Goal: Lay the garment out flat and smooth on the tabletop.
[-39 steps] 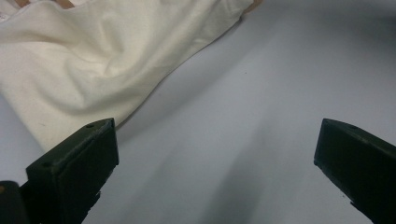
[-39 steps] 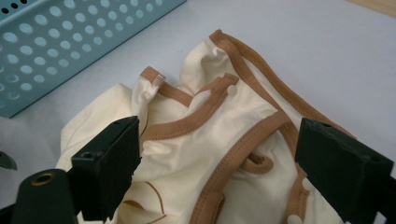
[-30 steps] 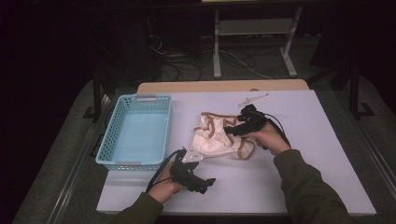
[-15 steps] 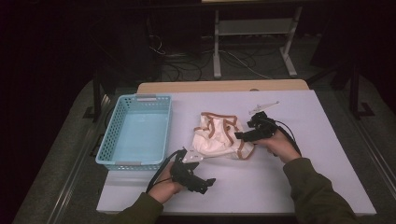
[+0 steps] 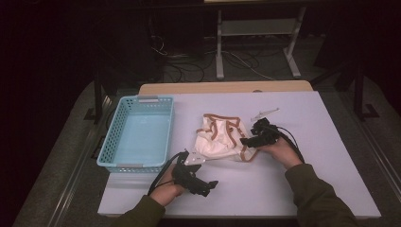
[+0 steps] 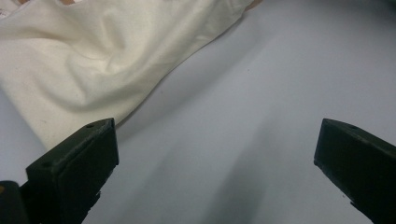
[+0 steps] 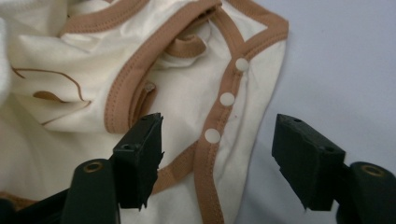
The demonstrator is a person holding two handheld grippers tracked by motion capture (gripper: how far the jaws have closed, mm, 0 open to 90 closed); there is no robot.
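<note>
A cream baby garment (image 5: 218, 138) with brown trim lies crumpled near the middle of the table (image 5: 331, 142), somewhat toward the far edge, just right of the light blue basket (image 5: 138, 135) that stands along the table's left edge. In the right gripper view the garment's brown-edged hem carries a row of white snap buttons (image 7: 227, 99), and its corner ends on bare table surface. The right gripper (image 5: 249, 141) sits at the garment's right edge, held in the person's right hand (image 5: 279, 150); its jaws have just been closing and stand partly apart, one over the cloth and the other over bare table, with the trimmed hem lying between them. The pads do not press on the fabric, so the garment is not gripped. The left gripper (image 5: 212, 183) rests low near the table's near edge, below the garment, in the left hand (image 5: 166, 189); in the left gripper view its jaws stand wide apart over bare table, nothing between them, with a plain cream fold of the garment just beyond one jaw. A small white object (image 5: 265, 113) lies toward the far edge beyond the right gripper; what it is cannot be told. Cables trail from both grippers toward the person.
</note>
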